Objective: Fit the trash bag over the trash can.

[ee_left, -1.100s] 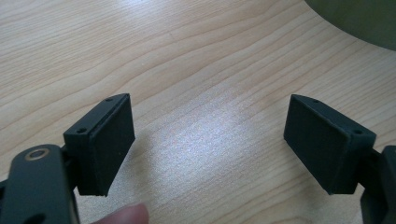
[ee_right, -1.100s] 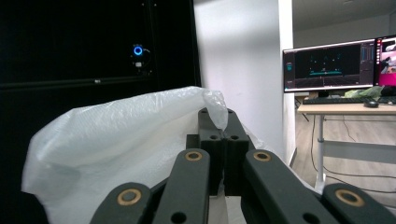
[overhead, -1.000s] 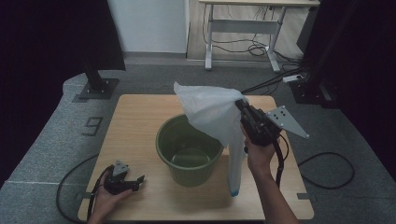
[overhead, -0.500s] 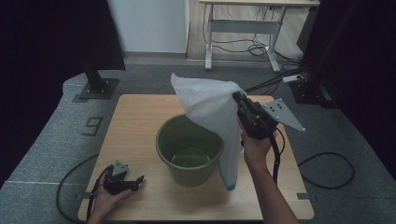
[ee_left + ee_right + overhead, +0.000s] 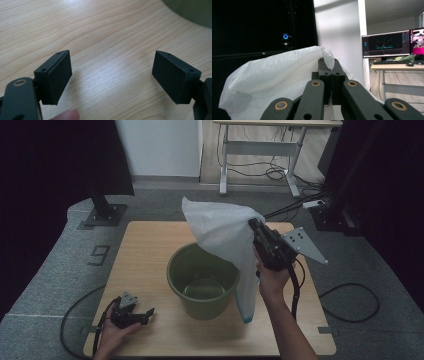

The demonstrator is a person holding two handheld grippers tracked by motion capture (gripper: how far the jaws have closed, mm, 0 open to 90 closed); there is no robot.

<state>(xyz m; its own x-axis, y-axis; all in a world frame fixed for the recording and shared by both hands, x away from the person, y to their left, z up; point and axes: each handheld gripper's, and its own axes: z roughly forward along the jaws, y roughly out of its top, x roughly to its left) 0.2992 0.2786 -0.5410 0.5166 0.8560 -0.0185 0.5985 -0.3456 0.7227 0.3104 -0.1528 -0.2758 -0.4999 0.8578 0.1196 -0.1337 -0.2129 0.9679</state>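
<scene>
From the high view, I see my right gripper (image 5: 256,227) raised over the right side of the table (image 5: 145,245), its jaws pinched on the edge of a white plastic bag (image 5: 225,235). The bag hangs down just right of the green bucket (image 5: 202,282), its upper part over the bucket's far rim. My left gripper (image 5: 142,312) rests near the table's left corner.

In the left gripper view, the left gripper's jaws stand spread over bare wood, nothing between them.

In the right gripper view, my right gripper's pads press together on the bag's rim; the bag billows to the left.
</scene>
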